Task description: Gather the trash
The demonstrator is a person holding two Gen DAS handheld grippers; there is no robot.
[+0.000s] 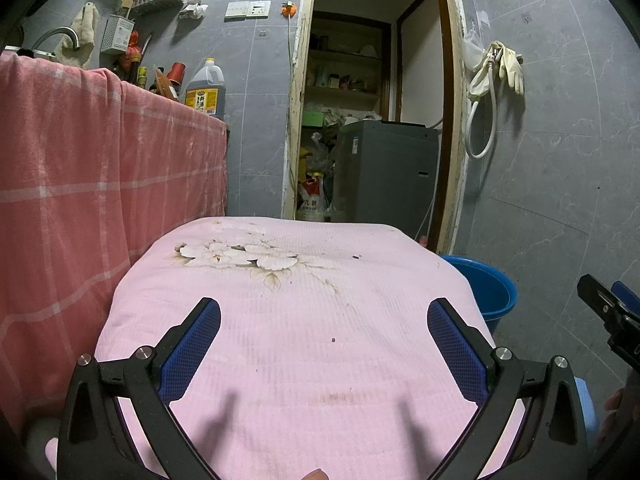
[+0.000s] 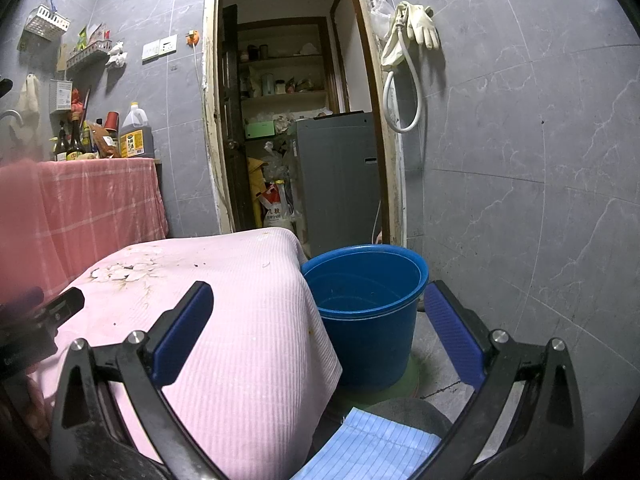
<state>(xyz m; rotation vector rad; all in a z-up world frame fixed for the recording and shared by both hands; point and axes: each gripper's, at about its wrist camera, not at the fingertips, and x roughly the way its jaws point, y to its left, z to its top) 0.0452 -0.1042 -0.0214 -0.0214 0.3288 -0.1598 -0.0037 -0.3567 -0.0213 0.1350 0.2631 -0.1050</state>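
A small table under a pink flowered cloth (image 1: 304, 320) fills the left wrist view; it also shows in the right wrist view (image 2: 224, 300). Only tiny dark crumbs (image 1: 333, 340) lie on it. My left gripper (image 1: 324, 312) is open and empty above the cloth. My right gripper (image 2: 320, 304) is open and empty, over the table's right edge and a blue bucket (image 2: 368, 304) on the floor. The bucket also shows at the table's right corner in the left wrist view (image 1: 490, 292). The right gripper shows at the right edge of the left wrist view (image 1: 612, 308).
A counter draped in a red checked cloth (image 1: 80, 168) stands at left, with bottles (image 1: 206, 90) on it. A doorway ahead leads to a grey appliance (image 1: 384, 176) and shelves. Grey tiled wall at right holds gloves and a hose (image 1: 496, 80). A blue lined cloth (image 2: 372, 444) lies below the right gripper.
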